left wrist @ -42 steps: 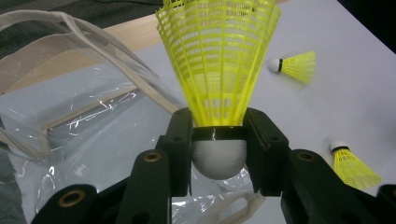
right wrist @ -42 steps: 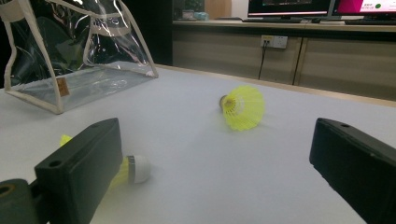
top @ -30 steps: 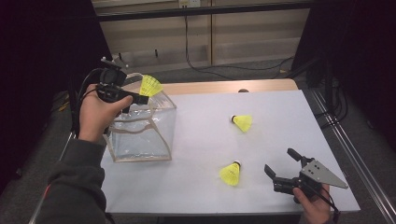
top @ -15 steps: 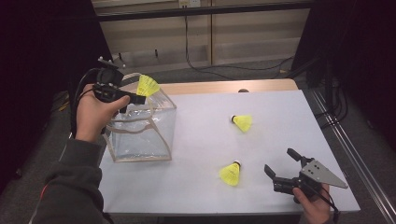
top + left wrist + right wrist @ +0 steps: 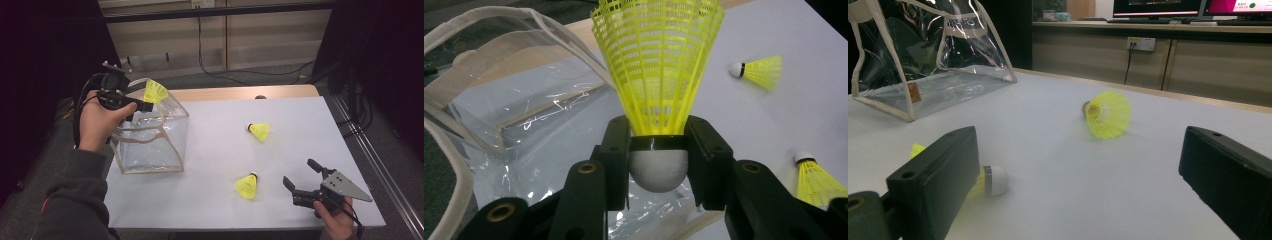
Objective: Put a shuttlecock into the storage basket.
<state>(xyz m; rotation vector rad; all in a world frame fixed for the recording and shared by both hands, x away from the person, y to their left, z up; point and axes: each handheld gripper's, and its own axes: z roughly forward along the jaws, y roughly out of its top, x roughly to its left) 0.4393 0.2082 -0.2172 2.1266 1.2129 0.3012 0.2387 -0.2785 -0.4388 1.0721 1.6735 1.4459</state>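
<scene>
One yellow shuttlecock [image 5: 659, 65] is clamped by its cork in the left gripper [image 5: 141, 105] over the open clear bag [image 5: 150, 145]. Nothing is seen inside the bag. Two shuttlecocks [image 5: 260, 131] [image 5: 247, 185] are left on the table [image 5: 300, 115], and the right gripper [image 5: 300, 180] is held wide open and empty near one.

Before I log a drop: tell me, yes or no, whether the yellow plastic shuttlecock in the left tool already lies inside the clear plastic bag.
No: the left tool grips the yellow plastic shuttlecock by its white cork above the clear plastic bag.
</scene>
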